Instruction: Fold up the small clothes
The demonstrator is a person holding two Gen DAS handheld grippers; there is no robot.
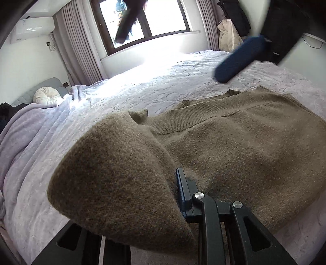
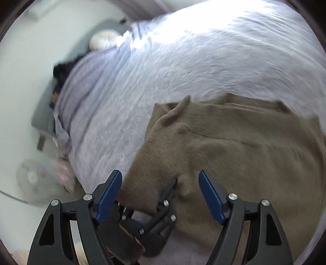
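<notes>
A brown knitted sweater [image 1: 234, 146] lies spread on the lilac bed cover [image 1: 142, 89], its ribbed neckline toward the window. My left gripper [image 1: 165, 183] is shut on a lifted fold at its near left edge. The cloth drapes over one finger and hides it, so only the blue-padded finger [image 1: 182, 189] shows. In the right wrist view the sweater [image 2: 244, 155] lies below, with the left gripper [image 2: 163, 195] pinching its edge. My right gripper [image 2: 161, 185] hangs open above that spot with nothing between its pads. The left wrist view shows the right gripper [image 1: 171, 57] high over the bed, jaws wide apart.
A round white cushion [image 1: 47, 95] and dark clothes [image 1: 8, 110] lie at the bed's left end. The window [image 1: 154, 18] with curtains is behind the bed. Coats [image 1: 230, 32] hang at the far right. Pale objects [image 2: 32, 177] lie on the floor beside the bed.
</notes>
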